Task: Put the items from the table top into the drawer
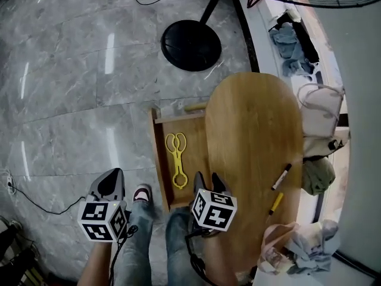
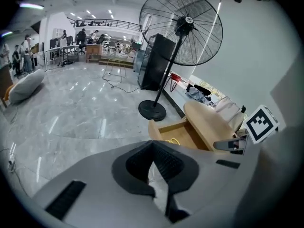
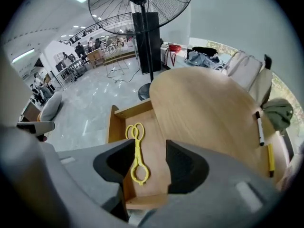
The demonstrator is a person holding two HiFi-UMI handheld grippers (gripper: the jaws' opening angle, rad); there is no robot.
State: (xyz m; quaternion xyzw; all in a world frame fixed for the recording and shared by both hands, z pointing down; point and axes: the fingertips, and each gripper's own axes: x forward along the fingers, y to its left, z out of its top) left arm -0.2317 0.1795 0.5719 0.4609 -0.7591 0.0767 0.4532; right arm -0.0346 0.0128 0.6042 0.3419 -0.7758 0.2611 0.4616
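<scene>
The right gripper (image 3: 149,148) hangs over the near end of an open drawer (image 1: 159,159), pointing steeply down. Its fingers (image 3: 185,167) are spread wide, with nothing between them and nothing touching them. Through the gap, yellow tongs (image 3: 136,151) show lying flat on the drawer's bottom, the loop handles toward the far end. The drawer stands pulled out from the left side of an oval wooden table (image 1: 250,130).

Two items are on the table top, both near its right edge. One is a black marker (image 1: 281,176). The other is a yellow pen (image 1: 275,202), just below the marker in the head view and apart from it.

The left gripper (image 2: 153,146) is held out over the grey floor (image 1: 71,70), left of the drawer and clear of the table. Its dark pads meet at the tips, closed on nothing. The gripper is tilted downward, with the drawer and tongs visible well beyond it.

A fan base (image 1: 191,44) stands on the floor past the drawer's far end.
</scene>
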